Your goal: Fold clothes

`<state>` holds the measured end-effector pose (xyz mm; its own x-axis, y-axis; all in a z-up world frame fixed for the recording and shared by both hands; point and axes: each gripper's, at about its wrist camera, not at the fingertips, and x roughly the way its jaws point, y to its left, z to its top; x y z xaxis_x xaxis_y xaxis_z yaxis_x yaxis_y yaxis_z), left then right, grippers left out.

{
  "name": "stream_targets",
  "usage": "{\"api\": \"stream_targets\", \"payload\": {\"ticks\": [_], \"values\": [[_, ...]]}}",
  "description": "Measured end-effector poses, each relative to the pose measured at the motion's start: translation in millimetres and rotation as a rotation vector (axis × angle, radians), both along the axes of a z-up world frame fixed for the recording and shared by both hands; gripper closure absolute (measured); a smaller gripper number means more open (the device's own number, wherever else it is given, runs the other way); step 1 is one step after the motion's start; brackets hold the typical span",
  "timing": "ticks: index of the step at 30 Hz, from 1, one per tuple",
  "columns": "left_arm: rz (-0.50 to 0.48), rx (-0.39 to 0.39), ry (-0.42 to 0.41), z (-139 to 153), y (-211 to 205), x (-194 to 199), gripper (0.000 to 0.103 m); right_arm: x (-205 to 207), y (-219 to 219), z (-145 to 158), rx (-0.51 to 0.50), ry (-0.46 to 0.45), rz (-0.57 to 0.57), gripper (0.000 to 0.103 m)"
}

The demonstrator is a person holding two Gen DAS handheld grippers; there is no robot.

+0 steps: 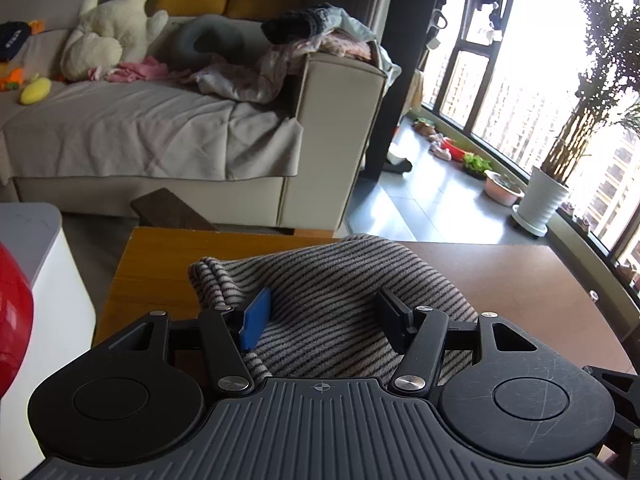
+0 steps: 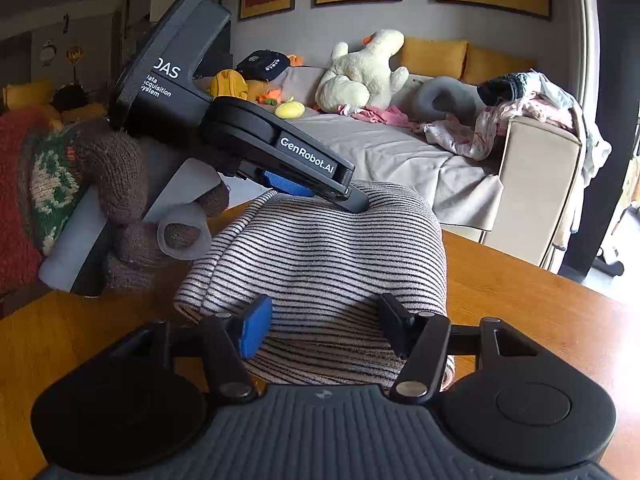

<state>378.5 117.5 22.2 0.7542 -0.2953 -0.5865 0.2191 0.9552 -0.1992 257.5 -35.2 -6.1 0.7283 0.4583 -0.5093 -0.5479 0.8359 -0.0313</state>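
Right wrist: left tongs (image 2: 320,192) crowd the striped garment (image 2: 320,264); sofa (image 2: 400,148) behind.

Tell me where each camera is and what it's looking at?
Left wrist: sits on the left hand-held gripper, open over the striped garment, facing sofa and window.
Right wrist: sits on the right hand-held gripper, open, facing the sofa; shows the gloved left hand.
Shared: garment, table, sofa, plush duck.
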Motion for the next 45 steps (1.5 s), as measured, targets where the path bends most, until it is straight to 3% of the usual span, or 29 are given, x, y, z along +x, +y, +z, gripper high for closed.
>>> {"api": "stream_targets", "payload": {"ticks": [2, 4, 5, 7, 10, 15, 20, 22, 30, 39, 45], "values": [[0.030, 0.021, -0.017, 6, -4, -9, 0.040, -8, -7, 4, 0.037, 0.017, -0.017, 0.037], [0.059, 0.023, -0.070, 18, -6, -48, 0.039, -24, -21, 12, 0.102, 0.039, -0.045, 0.018], [0.073, 0.024, -0.096, 24, -7, -67, 0.027, -32, -29, 15, 0.129, 0.042, -0.062, 0.000], [0.101, 0.026, -0.148, 36, -9, -105, 0.008, -50, -46, 20, 0.158, 0.031, -0.112, 0.000], [0.148, 0.070, -0.140, 29, -19, -160, 0.006, -69, -68, 19, 0.152, 0.039, -0.195, 0.000], [0.223, 0.106, -0.012, -4, -35, -207, 0.000, -86, -85, 7, 0.147, 0.093, -0.302, 0.000], [0.281, 0.184, 0.083, -28, -52, -219, 0.000, -98, -86, -3, 0.064, 0.103, -0.369, 0.000], [0.294, 0.238, 0.065, -31, -60, -222, 0.000, -97, -88, -7, 0.046, 0.120, -0.392, 0.000], [0.338, 0.212, 0.073, -30, -62, -216, 0.000, -92, -93, -23, -0.024, 0.187, -0.477, 0.000], [0.352, 0.210, 0.073, -30, -69, -182, 0.000, -43, -83, -24, -0.029, 0.182, -0.428, 0.000], [0.366, 0.210, 0.072, -31, -68, -177, 0.000, -37, -82, -24, -0.024, 0.177, -0.406, 0.000]]}}
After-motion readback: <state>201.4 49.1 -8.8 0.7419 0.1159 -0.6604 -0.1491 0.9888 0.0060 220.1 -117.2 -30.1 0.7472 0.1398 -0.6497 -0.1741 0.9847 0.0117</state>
